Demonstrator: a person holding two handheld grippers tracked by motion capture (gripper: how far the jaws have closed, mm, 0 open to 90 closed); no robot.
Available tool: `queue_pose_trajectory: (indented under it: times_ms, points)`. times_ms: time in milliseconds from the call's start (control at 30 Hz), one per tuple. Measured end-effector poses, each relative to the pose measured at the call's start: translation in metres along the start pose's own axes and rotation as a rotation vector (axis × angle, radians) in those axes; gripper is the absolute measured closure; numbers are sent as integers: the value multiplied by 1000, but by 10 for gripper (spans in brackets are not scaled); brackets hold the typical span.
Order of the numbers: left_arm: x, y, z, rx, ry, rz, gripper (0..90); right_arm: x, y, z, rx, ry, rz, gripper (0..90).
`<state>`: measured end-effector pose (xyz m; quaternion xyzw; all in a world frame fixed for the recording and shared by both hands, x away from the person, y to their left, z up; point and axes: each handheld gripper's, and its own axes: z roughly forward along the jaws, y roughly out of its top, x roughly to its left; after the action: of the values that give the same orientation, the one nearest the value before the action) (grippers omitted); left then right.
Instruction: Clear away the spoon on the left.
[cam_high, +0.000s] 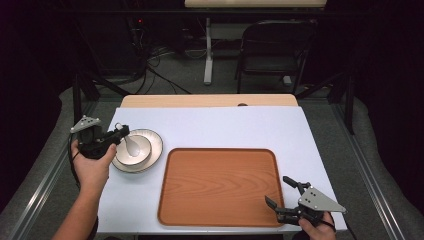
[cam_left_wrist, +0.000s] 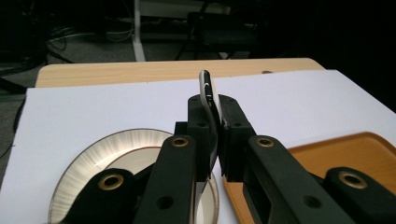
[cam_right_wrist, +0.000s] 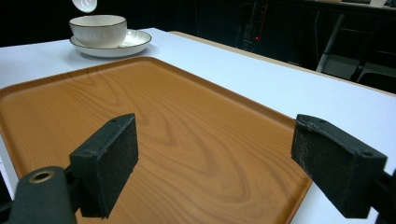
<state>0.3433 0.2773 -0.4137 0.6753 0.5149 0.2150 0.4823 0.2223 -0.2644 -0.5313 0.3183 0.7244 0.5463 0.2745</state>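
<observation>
White spoon clamped by left gripper above bowl near tabletop's left edge, for lifting out; right gripper wide, idle.

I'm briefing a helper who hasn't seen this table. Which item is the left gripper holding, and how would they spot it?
Start at the white table, left of the wooden tray, where a bowl sits on a plate. Above the bowl, the left gripper clamps a white ceramic spoon, the one item lifted off the table.

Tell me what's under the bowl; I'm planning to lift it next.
The bowl sits on a plate with a dark rim. The part of the plate beneath the bowl is covered. The spoon hangs above, in the left gripper.
</observation>
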Motion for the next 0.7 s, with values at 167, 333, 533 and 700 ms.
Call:
queue_pose_trajectory:
  times_ms: [167, 333, 533, 700]
  points:
    - [-13, 2, -5, 28, -41, 36, 853, 0, 0, 0, -3, -1, -3, 143]
    - [-21, 1, -6, 46, -76, 45, 853, 0, 0, 0, -3, -2, -5, 143]
    - [-33, -2, -5, 75, -120, 62, 853, 0, 0, 0, -4, -2, -5, 143]
    - [-40, -6, 0, 111, -162, 60, 853, 0, 0, 0, -2, -1, -2, 143]
